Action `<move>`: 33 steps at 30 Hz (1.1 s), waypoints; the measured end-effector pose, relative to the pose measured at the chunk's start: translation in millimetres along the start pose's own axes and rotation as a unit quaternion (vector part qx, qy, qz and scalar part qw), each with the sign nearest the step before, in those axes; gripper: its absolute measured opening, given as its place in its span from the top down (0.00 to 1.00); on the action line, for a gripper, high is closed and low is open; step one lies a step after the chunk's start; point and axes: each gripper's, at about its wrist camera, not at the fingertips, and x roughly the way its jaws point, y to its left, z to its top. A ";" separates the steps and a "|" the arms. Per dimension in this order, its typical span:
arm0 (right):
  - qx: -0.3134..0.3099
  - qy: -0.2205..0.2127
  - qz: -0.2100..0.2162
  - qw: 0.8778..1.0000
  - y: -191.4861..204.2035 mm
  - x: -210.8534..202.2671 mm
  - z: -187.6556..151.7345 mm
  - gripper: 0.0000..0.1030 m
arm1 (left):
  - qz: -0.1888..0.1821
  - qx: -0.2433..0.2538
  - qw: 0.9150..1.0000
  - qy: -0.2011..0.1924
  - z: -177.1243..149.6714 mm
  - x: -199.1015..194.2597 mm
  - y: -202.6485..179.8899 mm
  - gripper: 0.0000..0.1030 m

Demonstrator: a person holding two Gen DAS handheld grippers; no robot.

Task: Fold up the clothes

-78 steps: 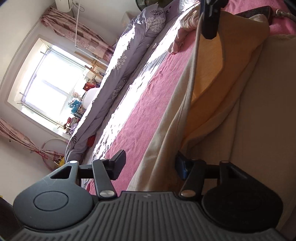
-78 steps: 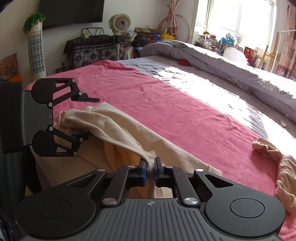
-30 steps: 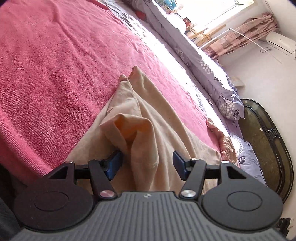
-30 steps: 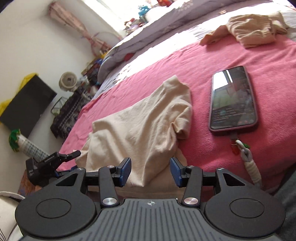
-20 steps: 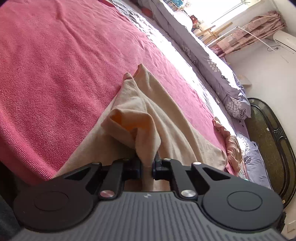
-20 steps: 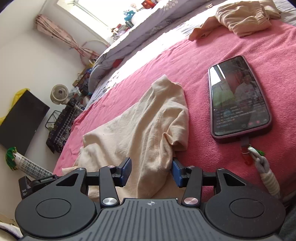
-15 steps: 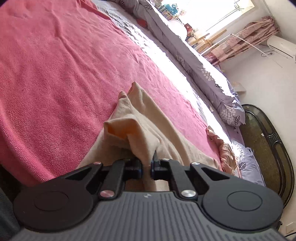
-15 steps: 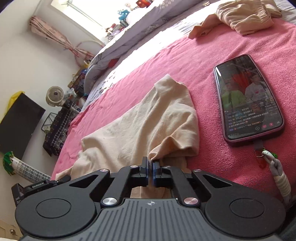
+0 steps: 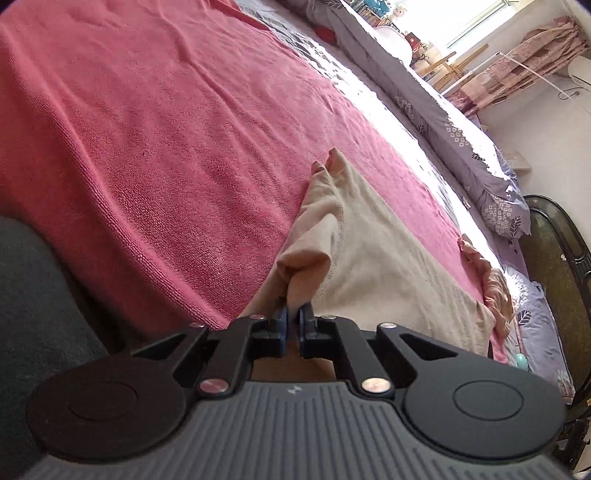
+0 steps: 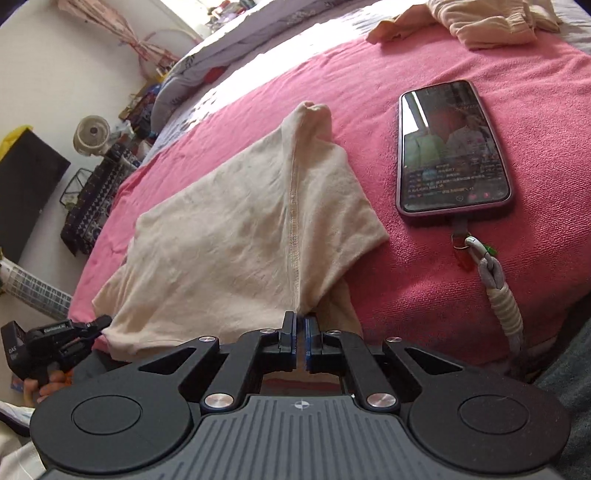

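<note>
A beige garment (image 9: 373, 266) (image 10: 236, 236) lies folded over on the pink blanket (image 9: 166, 140) (image 10: 424, 288), near the bed's front edge. My left gripper (image 9: 293, 317) is shut on a bunched near corner of it, the cloth pinched between the blue pads. My right gripper (image 10: 300, 321) is shut on the garment's other near corner, right where a stitched seam runs down to the pads. In the right wrist view the left gripper (image 10: 92, 325) shows at the lower left, holding the cloth's far corner, with a hand under it.
A phone (image 10: 452, 147) with a lit screen lies on the blanket right of the garment, a lanyard (image 10: 495, 284) trailing to the bed's edge. More beige clothes (image 10: 480, 18) (image 9: 491, 280) lie crumpled further off. A grey quilt (image 9: 443, 122) runs along the bed's far side.
Both grippers stood open around the garment's near edge a second ago and have closed on it. The left one has since drawn its corner sideways, stretching the cloth flatter.
</note>
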 end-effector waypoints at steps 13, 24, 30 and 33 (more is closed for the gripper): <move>0.073 -0.064 0.047 0.994 -9.2 11.4 7.4 0.58 | 0.027 0.015 1.000 -0.003 -1.9 -7.1 -2.5 0.92; 0.070 -0.033 0.004 0.997 -5.5 -3.2 8.8 0.95 | 0.064 0.032 0.997 -0.009 0.8 -25.6 4.0 0.93; -0.025 0.011 -0.070 0.997 10.7 10.7 8.5 0.90 | 0.093 0.062 0.993 -0.029 5.3 -40.7 1.6 0.93; -0.106 0.022 -0.111 0.988 26.9 -2.8 13.4 0.72 | 0.085 0.163 0.982 -0.051 7.4 -40.8 -39.2 0.93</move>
